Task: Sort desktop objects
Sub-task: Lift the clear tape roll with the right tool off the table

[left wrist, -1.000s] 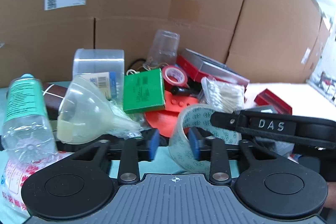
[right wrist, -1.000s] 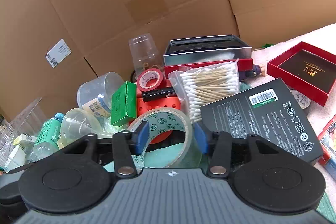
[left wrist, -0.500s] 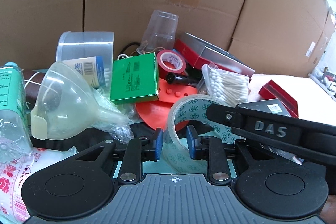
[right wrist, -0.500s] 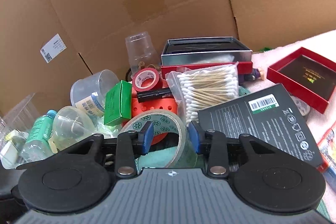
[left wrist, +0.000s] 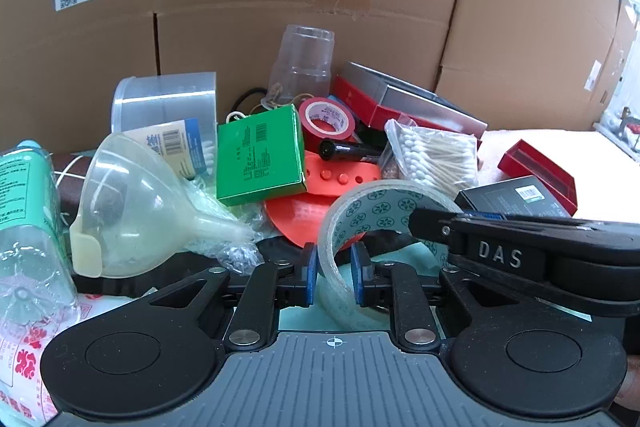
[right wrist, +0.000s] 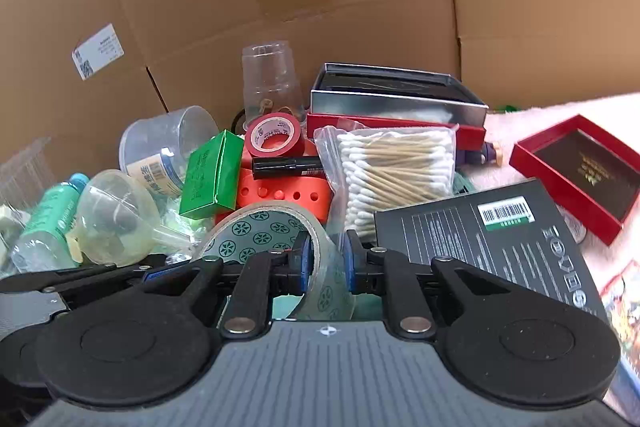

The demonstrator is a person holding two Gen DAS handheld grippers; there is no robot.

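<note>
Clear tape roll (left wrist: pixel 372 211) clamped by both grippers, pile ahead.
Left gripper (left wrist: pixel 334 273) and right gripper (right wrist: pixel 325 261) each pinch the roll's wall between the pads. Step judged: pick-up. Next: a coordinated lift clear of the red disc (left wrist: pixel 296 215) beyond.

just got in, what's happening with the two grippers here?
Both handheld grippers are on the same clear tape roll at the front of a cluttered desk pile. The left gripper has its fingers on either side of the roll's left wall, the right gripper on its right wall; both look closed on it. The green box, funnel, red tape and cotton swab bag lie behind, untouched.
</note>
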